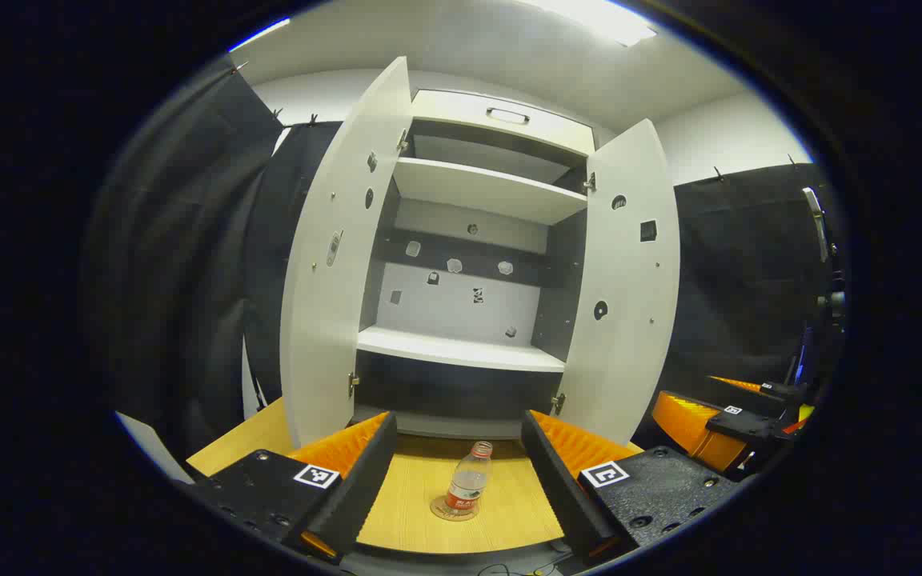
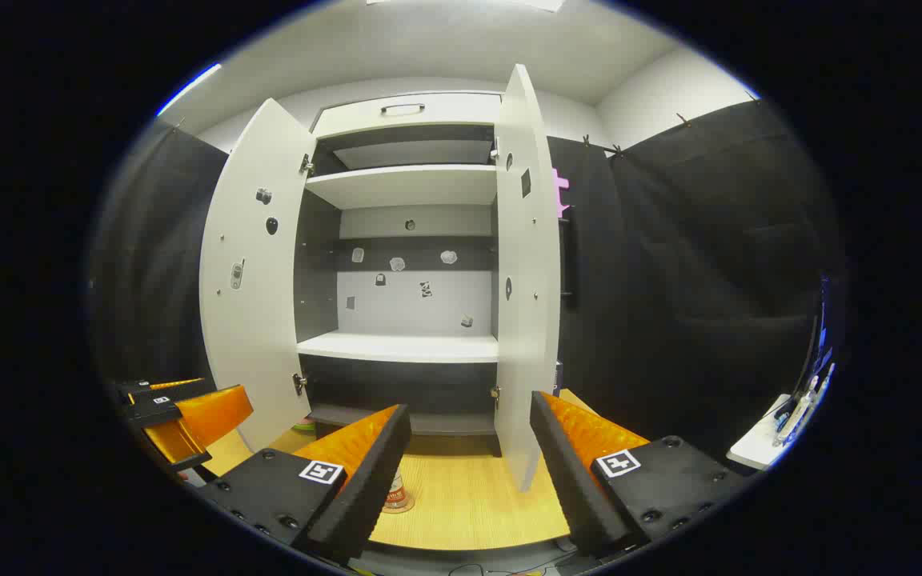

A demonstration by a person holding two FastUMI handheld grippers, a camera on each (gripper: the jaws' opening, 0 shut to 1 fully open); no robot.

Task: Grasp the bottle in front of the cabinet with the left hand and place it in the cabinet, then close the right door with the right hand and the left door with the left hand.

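A clear plastic bottle (image 1: 469,480) with a red label stands upright on a round coaster (image 1: 454,509) on the wooden table (image 1: 429,512), just in front of the white cabinet (image 1: 469,264). Both cabinet doors, the left door (image 1: 333,264) and the right door (image 1: 629,288), stand open, showing bare shelves. The left tongs (image 1: 457,480) are spread wide, the bottle framed between the fingers and apart from both. The right tongs (image 2: 469,472) are likewise spread wide, holding nothing, before the right door's edge.
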